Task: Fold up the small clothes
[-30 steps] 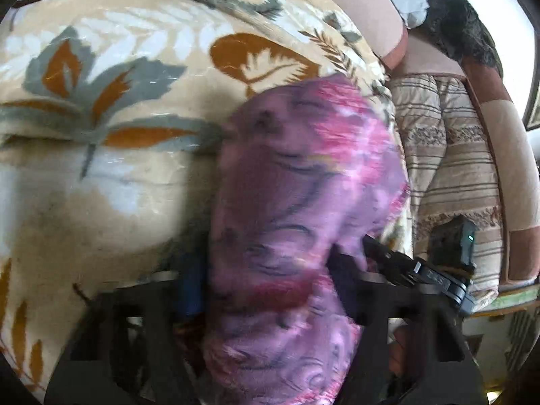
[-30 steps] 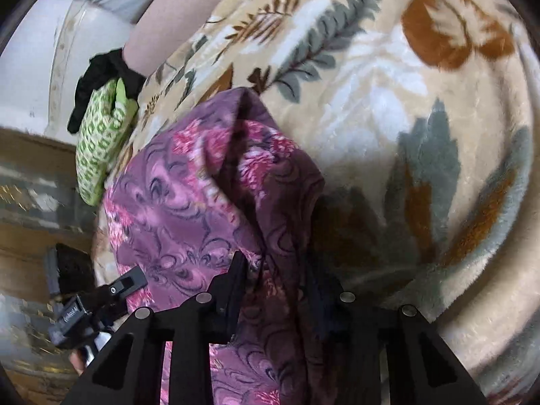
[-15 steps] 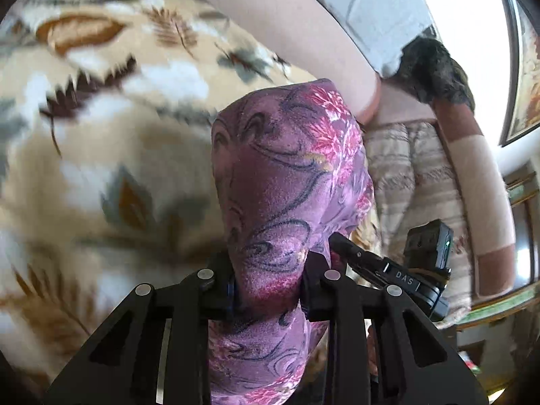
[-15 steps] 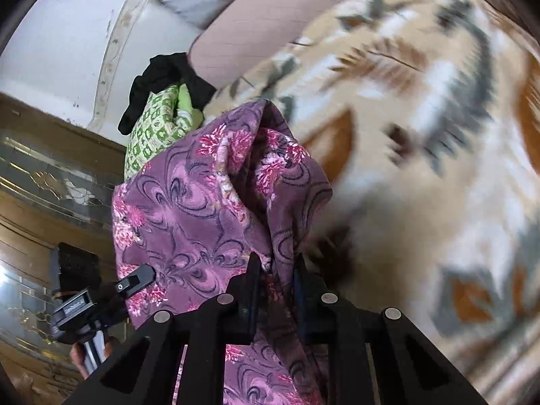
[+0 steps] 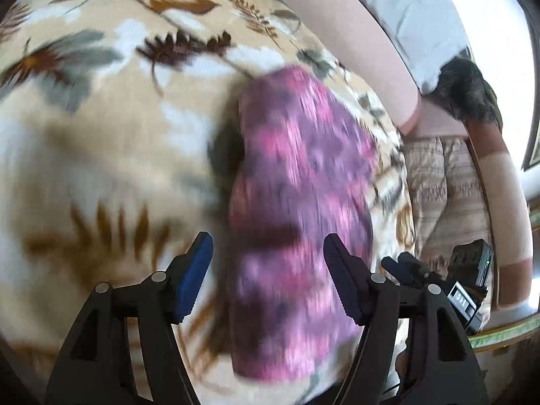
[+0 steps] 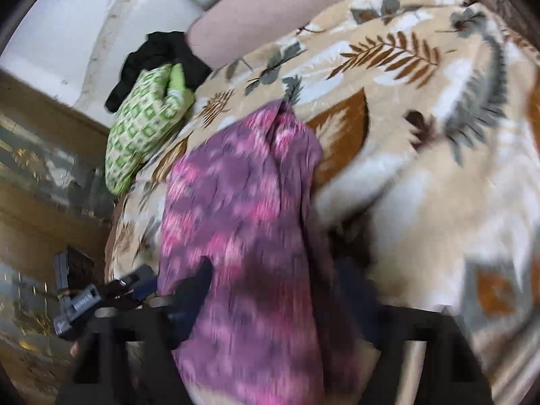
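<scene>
1. The left gripper (image 5: 268, 253) has its jaws spread wide apart. They have just been opening: half a second earlier they pinched the purple floral garment (image 5: 300, 209), and now the cloth lies between them with a clear gap on each side, touching neither blue pad.

2. The right gripper (image 6: 270, 290) has also just been opening. Its view is badly blurred, yet the 2 fingers stand well apart with the garment (image 6: 243, 229) running up between them, apparently loose rather than pinched.

3. The garment now lies as a narrow, lengthwise band on the leaf-print blanket (image 5: 101, 135), stretching straight ahead of both tools, its far end bunched to a point in the right wrist view.

4. My reading: both ends were let go together, so this fold has been laid down and released. The cloth looks doubled along its length, though blur hides the edges.

5. A green patterned cloth (image 6: 141, 135) and a black one (image 6: 158, 57) wait ahead and to the left of the right tool, near the blanket's edge; probably more pieces to fold.

6. A likely next step is another fold across the band's length, or smoothing it.
</scene>
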Demonstrator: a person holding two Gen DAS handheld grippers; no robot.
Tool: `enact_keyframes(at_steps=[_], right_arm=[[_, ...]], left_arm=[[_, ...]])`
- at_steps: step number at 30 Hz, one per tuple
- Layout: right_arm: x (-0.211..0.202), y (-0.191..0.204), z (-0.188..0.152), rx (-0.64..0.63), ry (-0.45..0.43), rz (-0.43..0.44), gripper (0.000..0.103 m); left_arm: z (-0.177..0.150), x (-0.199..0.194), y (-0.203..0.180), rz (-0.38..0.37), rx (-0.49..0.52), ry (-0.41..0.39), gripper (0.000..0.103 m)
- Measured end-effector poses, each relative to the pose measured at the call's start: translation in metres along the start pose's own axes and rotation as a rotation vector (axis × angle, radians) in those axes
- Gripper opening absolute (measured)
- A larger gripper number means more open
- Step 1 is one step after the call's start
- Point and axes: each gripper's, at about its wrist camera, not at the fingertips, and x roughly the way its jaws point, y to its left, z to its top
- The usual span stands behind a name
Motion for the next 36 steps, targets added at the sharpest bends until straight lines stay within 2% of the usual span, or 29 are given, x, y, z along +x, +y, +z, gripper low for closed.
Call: enact_keyframes(at_steps=[3, 5, 6, 9, 10, 11, 12, 15, 17, 19, 21, 23, 26, 27, 28, 30, 31, 33, 36], right_arm=[[-0.002, -0.003, -0.038, 0.006, 0.038, -0.019, 0.047], [0.009, -0.012, -0.054, 0.037, 0.053, -0.015, 0.045], [0.016, -0.019, -0.059, 0.054, 0.065, -0.045, 0.045], [0.017, -0.024, -0.063, 0.067, 0.028, -0.023, 0.035], [0.017, -0.022, -0.062, 0.052, 0.032, -0.015, 0.015], [0.016, -0.019, -0.062, 0.042, 0.035, -0.014, 0.005], [0.011, -0.018, -0.06, 0.043, 0.021, -0.025, 0.004], [-0.02, -0.011, -0.055, 0.02, -0.072, -0.04, 0.004], [-0.034, -0.011, -0.054, 0.0, -0.101, -0.082, 0.004], [-0.019, -0.017, -0.055, -0.013, -0.056, -0.12, 0.004], [0.01, -0.026, -0.06, -0.024, 0.021, -0.154, 0.004], [0.021, -0.028, -0.065, -0.023, 0.027, -0.15, 0.005], [0.01, -0.027, -0.062, 0.006, 0.017, -0.115, 0.011], [0.004, -0.028, -0.061, 0.013, 0.005, -0.099, 0.013], [0.0, -0.028, -0.061, 0.019, -0.008, -0.089, 0.02], [-0.01, -0.03, -0.059, 0.027, -0.027, -0.065, 0.042], [-0.015, -0.031, -0.057, 0.028, -0.039, -0.066, 0.057], [-0.017, -0.027, -0.051, 0.021, -0.042, -0.051, 0.063], [-0.003, -0.022, -0.029, 0.01, 0.0, -0.048, 0.063]], left_arm=[[-0.033, 0.003, -0.011, 0.07, 0.05, 0.022, 0.068], [-0.043, 0.012, -0.018, 0.105, 0.076, 0.031, 0.068], [-0.046, 0.02, -0.023, 0.145, 0.09, 0.047, 0.068], [-0.051, 0.03, -0.026, 0.197, 0.114, 0.049, 0.068], [-0.052, 0.03, -0.027, 0.203, 0.118, 0.043, 0.068], [-0.054, 0.029, -0.029, 0.205, 0.117, 0.04, 0.068], [-0.056, 0.026, -0.029, 0.202, 0.11, 0.038, 0.068], [-0.06, 0.02, -0.034, 0.172, 0.119, 0.024, 0.068], [-0.066, 0.026, -0.041, 0.2, 0.155, 0.029, 0.068], [-0.067, 0.035, -0.041, 0.237, 0.176, 0.039, 0.068], [-0.066, 0.036, -0.037, 0.225, 0.158, 0.05, 0.068], [-0.063, 0.03, -0.035, 0.212, 0.148, 0.05, 0.068], [-0.059, 0.016, -0.036, 0.174, 0.14, 0.031, 0.067], [-0.056, 0.009, -0.034, 0.156, 0.137, 0.02, 0.067], [-0.054, 0.006, -0.034, 0.146, 0.134, 0.011, 0.067], [-0.046, 0.0, -0.036, 0.133, 0.137, -0.009, 0.067], [-0.042, 0.001, -0.037, 0.135, 0.135, -0.015, 0.068], [-0.031, 0.001, -0.037, 0.144, 0.141, -0.019, 0.068], [-0.004, 0.016, -0.034, 0.137, 0.138, -0.002, 0.068]])
